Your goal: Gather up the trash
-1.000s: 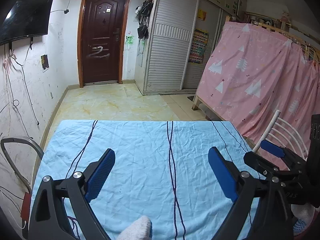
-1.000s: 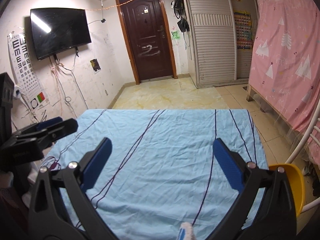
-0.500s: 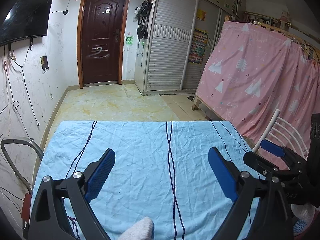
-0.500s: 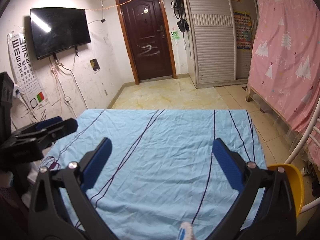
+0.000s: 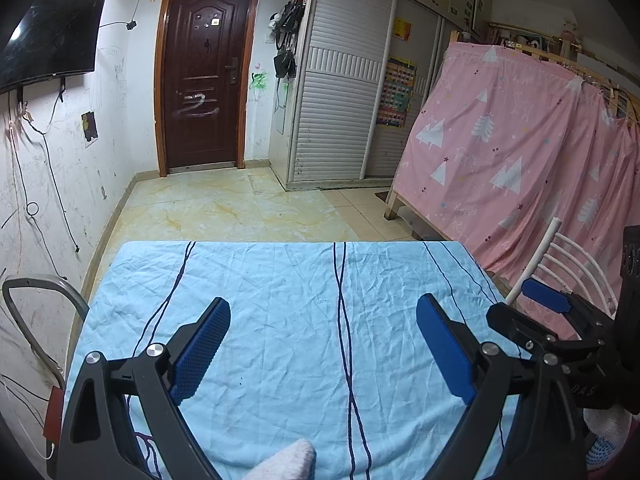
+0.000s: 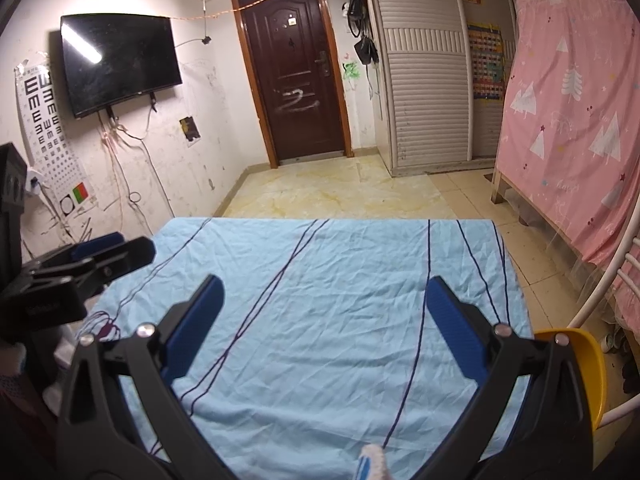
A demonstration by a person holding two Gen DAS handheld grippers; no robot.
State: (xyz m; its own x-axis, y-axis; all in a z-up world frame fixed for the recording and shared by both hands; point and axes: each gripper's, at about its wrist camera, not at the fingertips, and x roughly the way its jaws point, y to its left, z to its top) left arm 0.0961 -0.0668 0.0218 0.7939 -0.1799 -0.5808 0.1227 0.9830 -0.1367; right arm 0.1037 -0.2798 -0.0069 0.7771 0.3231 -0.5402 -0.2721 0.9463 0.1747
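Note:
My left gripper (image 5: 322, 320) is open and empty above a table covered with a light blue striped cloth (image 5: 280, 300). My right gripper (image 6: 322, 300) is open and empty above the same cloth (image 6: 340, 280). Each gripper shows in the other's view: the right one (image 5: 540, 312) at the right edge, the left one (image 6: 104, 256) at the left edge. I see no trash on the cloth. A pale fuzzy tip (image 5: 288, 462) shows at the bottom of the left wrist view, and a white and blue one (image 6: 370, 462) at the bottom of the right wrist view.
A white metal chair back (image 5: 568, 256) and a yellow seat (image 6: 580, 360) stand at the table's right. A grey metal frame (image 5: 36, 304) is at its left by the wall. A pink curtain (image 5: 520, 160) hangs at right. A dark door (image 5: 200, 80) is beyond the tiled floor.

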